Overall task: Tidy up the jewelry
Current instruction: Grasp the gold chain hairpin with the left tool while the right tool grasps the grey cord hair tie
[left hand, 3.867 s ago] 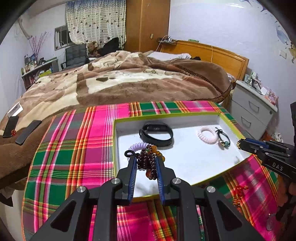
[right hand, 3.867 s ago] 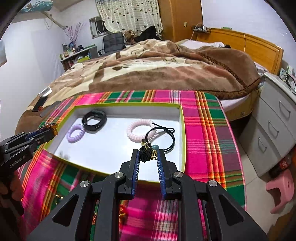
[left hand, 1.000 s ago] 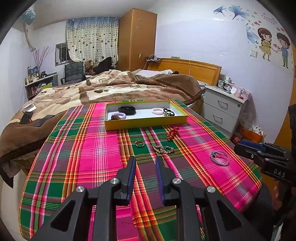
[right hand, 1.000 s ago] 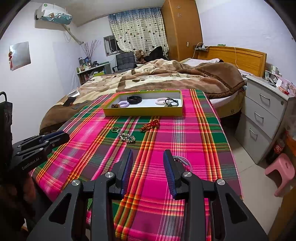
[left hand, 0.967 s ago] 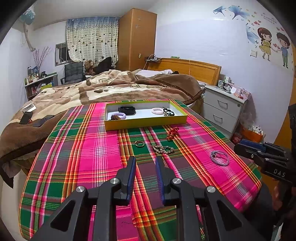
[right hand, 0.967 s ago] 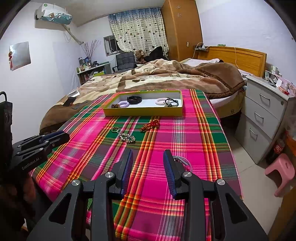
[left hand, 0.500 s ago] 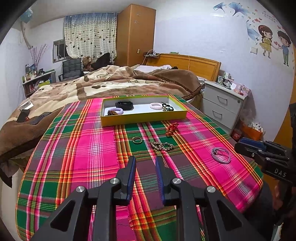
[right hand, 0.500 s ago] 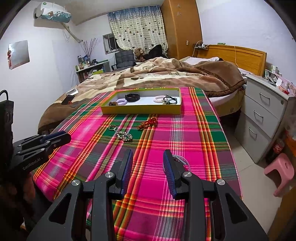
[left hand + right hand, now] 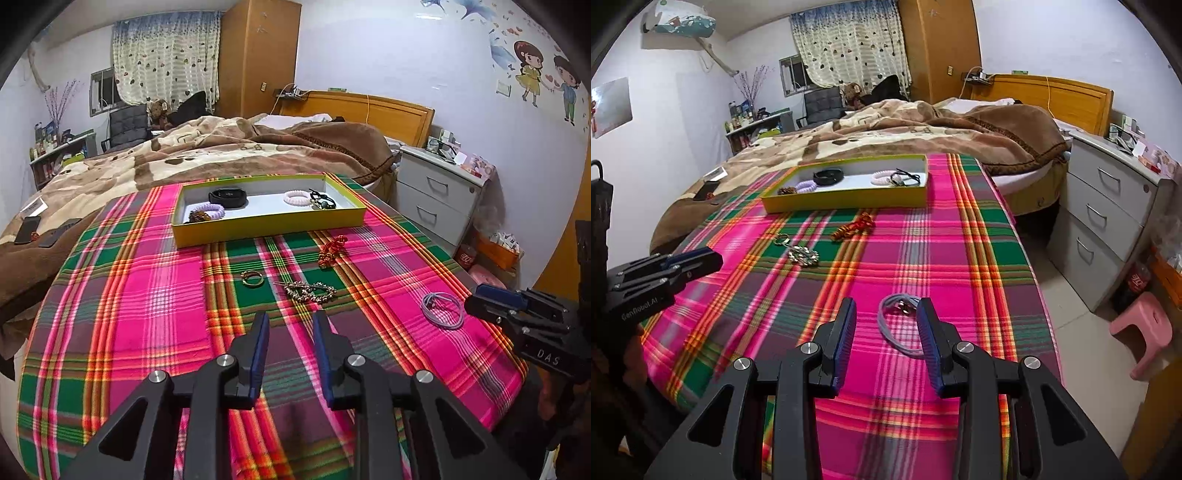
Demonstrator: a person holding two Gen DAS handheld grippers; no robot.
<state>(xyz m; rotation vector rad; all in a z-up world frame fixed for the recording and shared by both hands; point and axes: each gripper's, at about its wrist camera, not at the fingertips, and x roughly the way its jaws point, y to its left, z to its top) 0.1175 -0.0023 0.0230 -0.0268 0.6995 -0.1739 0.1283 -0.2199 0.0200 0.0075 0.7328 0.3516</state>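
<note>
A yellow-walled tray (image 9: pixel 273 223) (image 9: pixel 846 201) stands at the table's far side, holding a black band (image 9: pixel 227 195), a lilac coil tie (image 9: pixel 212 212), a pink coil tie (image 9: pixel 297 198), a black cord and brown beads. On the plaid cloth lie a red ornament (image 9: pixel 330 251) (image 9: pixel 855 227), a gold ring (image 9: pixel 252 277) (image 9: pixel 781 240), a rhinestone clip (image 9: pixel 308 290) (image 9: pixel 803 256) and a grey-lilac hair tie (image 9: pixel 442 309) (image 9: pixel 899 319). My left gripper (image 9: pixel 290 323) is open and empty, short of the clip. My right gripper (image 9: pixel 886 314) is open, its fingers either side of the grey-lilac tie.
A bed with a brown blanket (image 9: pixel 221 147) lies behind the table. A grey drawer unit (image 9: pixel 1108 218) and a pink stool (image 9: pixel 1145 328) stand to the right. The table's right edge (image 9: pixel 1041 295) is close to the right gripper.
Both grippers have moved forward and lower toward the loose jewelry on the cloth. The right gripper now frames the grey-lilac tie. Both stay open and empty.
</note>
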